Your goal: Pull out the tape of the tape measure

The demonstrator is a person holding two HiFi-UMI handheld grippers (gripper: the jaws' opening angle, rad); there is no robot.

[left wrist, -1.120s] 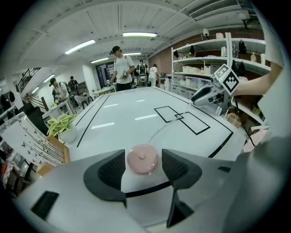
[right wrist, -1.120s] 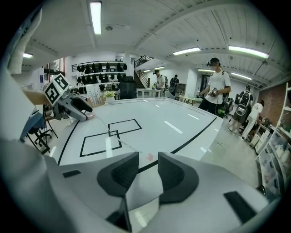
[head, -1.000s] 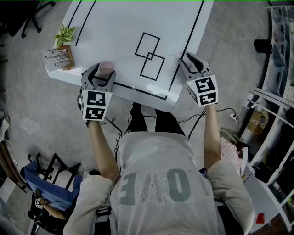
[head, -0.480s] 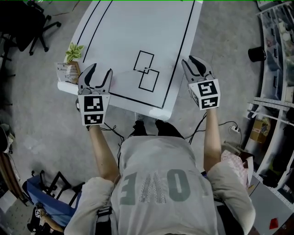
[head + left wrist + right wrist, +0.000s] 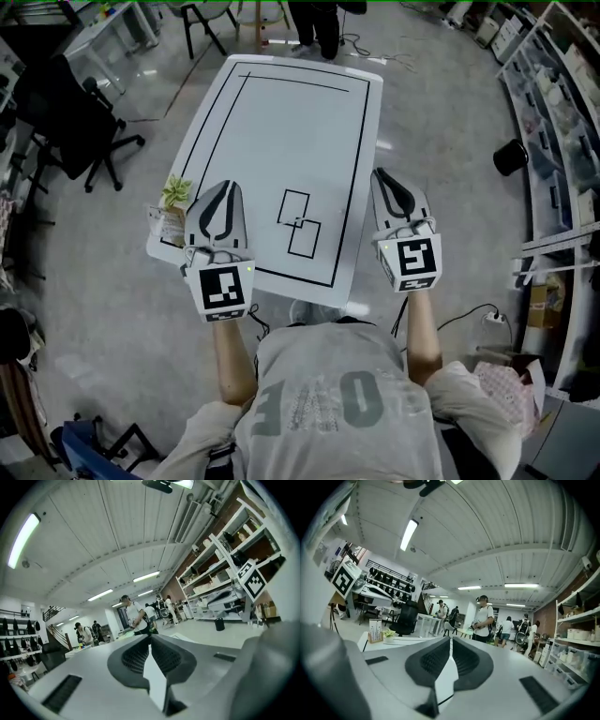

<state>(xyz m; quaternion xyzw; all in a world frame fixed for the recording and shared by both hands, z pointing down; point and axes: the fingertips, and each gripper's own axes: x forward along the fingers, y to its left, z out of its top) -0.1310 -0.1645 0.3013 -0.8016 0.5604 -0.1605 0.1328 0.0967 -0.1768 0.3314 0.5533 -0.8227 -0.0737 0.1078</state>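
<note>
No tape measure shows in any view. In the head view my left gripper [image 5: 227, 187] hovers high over the near left corner of the white table [image 5: 281, 122], while my right gripper [image 5: 382, 174] hangs over its near right edge. Both point nearly level toward the far end of the room. Each pair of jaws has just closed, with the tips meeting and nothing between them. The left gripper view has the left gripper [image 5: 150, 637] shut against the room beyond. The right gripper [image 5: 450, 639] looks the same in its own view.
The table carries a black border line and two overlapping black square outlines [image 5: 298, 223]. A small potted plant with a card stand [image 5: 172, 208] sits at its near left corner. Office chairs [image 5: 80, 112] stand left, shelving [image 5: 562, 112] right, and people [image 5: 314, 19] at the far end.
Both grippers have risen well above the table and tipped up toward level. Their jaws, open in the earlier frames, are now closed on nothing. The head view takes in more of the room.
</note>
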